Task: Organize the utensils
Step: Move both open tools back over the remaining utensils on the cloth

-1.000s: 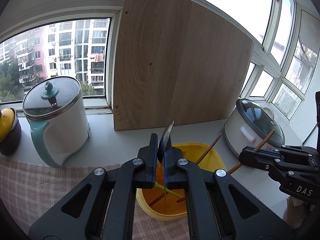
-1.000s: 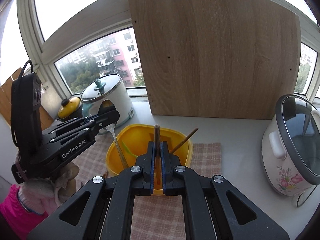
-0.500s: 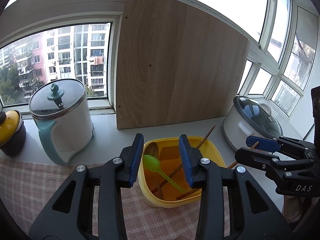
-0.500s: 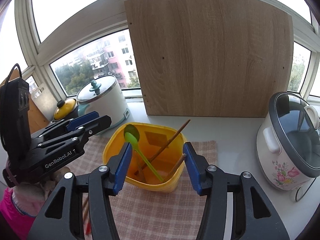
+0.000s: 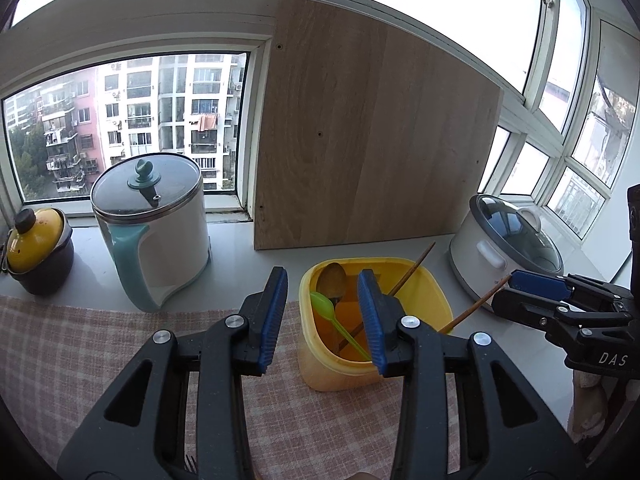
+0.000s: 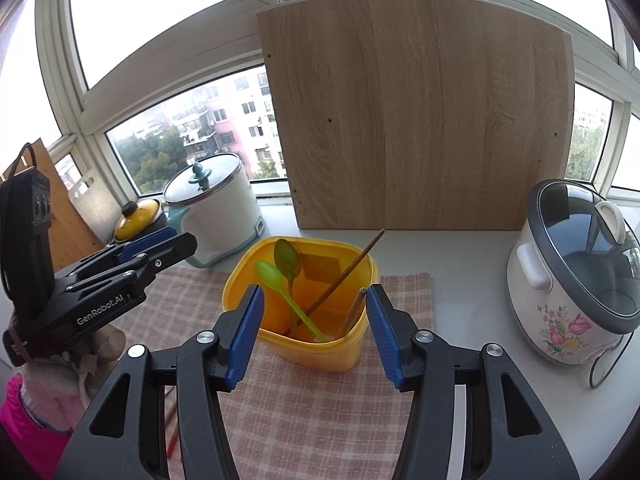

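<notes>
A yellow plastic container is seen standing on a pink checked cloth, near its far edge, in front of a wooden board leaned against the window. Inside it, a green plastic spoon, a darker spoon and two brown chopsticks are propped at a slant, their upper ends rising past the rim.

A second ago both grippers were clamped, the left on a spoon and the right on a chopstick, above the container. Now the left gripper and the right gripper are both parted with nothing between the blue pads; both sets of jaws have just been opening, and the utensils are left resting in the container. Both grippers have been drawn back from it.

A white kettle with a teal handle is placed to the left of the container, and a flowered rice cooker well apart on the right. Bare counter is left between container and cooker.
</notes>
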Demonstrator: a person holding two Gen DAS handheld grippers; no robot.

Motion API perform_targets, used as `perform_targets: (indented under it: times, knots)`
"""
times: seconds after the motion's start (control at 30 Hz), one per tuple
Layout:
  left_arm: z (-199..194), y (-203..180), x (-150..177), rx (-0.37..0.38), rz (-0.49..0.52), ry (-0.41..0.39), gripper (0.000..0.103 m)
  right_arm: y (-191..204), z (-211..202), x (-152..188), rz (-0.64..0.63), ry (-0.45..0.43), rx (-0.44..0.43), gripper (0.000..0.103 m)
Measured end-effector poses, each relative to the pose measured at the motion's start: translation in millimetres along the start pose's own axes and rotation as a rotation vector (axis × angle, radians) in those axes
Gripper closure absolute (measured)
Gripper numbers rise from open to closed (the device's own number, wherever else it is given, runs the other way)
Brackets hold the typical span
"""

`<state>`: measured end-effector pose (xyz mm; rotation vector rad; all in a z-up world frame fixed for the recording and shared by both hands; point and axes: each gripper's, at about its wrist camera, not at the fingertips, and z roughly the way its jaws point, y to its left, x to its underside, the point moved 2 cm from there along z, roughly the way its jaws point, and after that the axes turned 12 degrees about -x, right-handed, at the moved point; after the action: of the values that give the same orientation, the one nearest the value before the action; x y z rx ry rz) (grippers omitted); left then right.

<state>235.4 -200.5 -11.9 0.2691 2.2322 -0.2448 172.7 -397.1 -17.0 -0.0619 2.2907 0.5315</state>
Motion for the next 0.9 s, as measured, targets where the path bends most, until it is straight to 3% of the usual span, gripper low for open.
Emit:
perform_targets:
  times: [0.1,0.2,0.33,0.4,0.53,0.9]
  knots:
    - [-8,4,3,-0.011,0.006,-0.006,0.067,5,-3,3,-0.010,-0.005,-0.003,0.042]
    - [-16,12,7,-0.024,0.004,-0.011,0.067,12,-6,6,-0.025,-0.009,-0.001,0.041]
    - [-28,27,14,-0.054,0.007,-0.011,0.066,21,-9,10,-0.046,-0.023,-0.010,0.025]
    - [-35,37,18,-0.076,0.015,-0.009,0.066,27,-11,12,-0.065,-0.040,-0.002,0.023]
    - [-50,60,30,-0.117,0.023,-0.006,0.051,40,-10,17,-0.110,-0.055,-0.006,0.020]
    - [-85,141,80,-0.242,-0.046,0.073,0.051,78,24,35,-0.171,0.018,-0.099,0.019]
